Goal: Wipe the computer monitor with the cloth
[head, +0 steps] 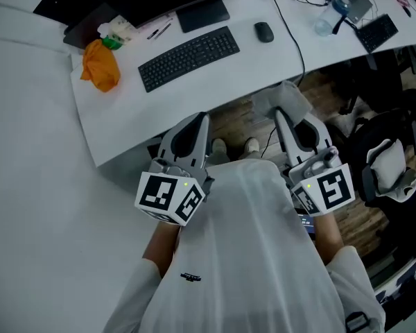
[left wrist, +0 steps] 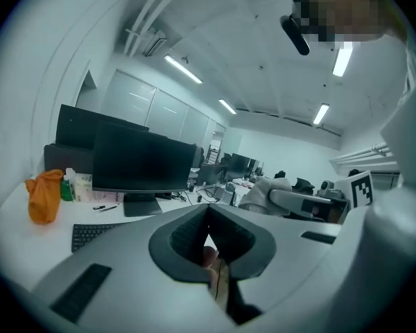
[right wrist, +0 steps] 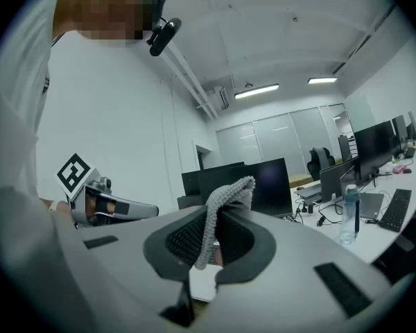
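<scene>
Grey cloth (right wrist: 230, 191) clamped in right gripper (right wrist: 218, 212) fingers; left gripper (left wrist: 209, 215) fingers together, facing monitor (left wrist: 142, 161).

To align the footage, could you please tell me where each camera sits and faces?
Head view: on the person's head, facing steeply down at the desk; left tool, right tool, shirt show.
Left gripper view: on the left tool, facing the monitor; shut jaws show.
Right gripper view: on the right tool, facing dark screens; jaws pinch the cloth.
Shared: each gripper view shows the other tool.
</scene>
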Demonstrator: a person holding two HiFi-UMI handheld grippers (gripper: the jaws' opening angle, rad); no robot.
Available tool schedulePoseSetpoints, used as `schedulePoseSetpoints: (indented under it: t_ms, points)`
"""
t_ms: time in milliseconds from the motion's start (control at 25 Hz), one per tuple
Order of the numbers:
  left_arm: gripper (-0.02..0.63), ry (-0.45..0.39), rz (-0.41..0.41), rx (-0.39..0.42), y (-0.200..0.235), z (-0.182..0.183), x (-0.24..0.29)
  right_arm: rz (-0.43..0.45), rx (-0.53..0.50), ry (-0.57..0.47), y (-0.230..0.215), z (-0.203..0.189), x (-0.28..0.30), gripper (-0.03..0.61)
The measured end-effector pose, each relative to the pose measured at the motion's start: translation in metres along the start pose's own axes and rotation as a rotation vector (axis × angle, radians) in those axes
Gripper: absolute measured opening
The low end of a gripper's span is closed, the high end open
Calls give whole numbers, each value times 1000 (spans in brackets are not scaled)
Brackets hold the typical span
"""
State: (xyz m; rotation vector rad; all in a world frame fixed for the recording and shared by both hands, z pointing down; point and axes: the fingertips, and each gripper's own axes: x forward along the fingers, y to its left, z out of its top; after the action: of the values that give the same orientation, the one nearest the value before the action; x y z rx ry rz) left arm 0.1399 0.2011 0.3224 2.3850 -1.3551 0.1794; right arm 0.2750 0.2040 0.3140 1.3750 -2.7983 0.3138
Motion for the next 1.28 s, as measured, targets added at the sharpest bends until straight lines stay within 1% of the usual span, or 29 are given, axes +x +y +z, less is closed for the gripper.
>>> schedulePoseSetpoints:
  t_ms: [240, 400, 480, 600, 800, 960, 1080, 1280]
  points:
    - [14, -3, 84, -31, 8, -11, -10, 55, 2, 12, -3, -9, 7, 15]
    - [14, -12, 125, -45, 24, -10, -18, 84, 14, 21, 3, -13, 20, 15]
    - [14, -21, 141, -53, 40, -7, -23, 100, 11, 29, 11, -15, 34, 17]
    - [14, -38, 148, -64, 73, 0, -24, 113, -8, 42, 23, -18, 65, 17]
    - [14, -54, 130, -72, 133, 19, -26, 112, -22, 61, 54, -17, 122, 17]
    - [14, -71, 123, -70, 195, 41, -33, 98, -19, 72, 85, -16, 177, 17]
    - [14, -81, 116, -84, 243, 55, -43, 84, -24, 68, 111, -10, 218, 17]
    - [14, -89, 80, -95, 297, 74, -56, 55, -28, 69, 145, -5, 272, 17]
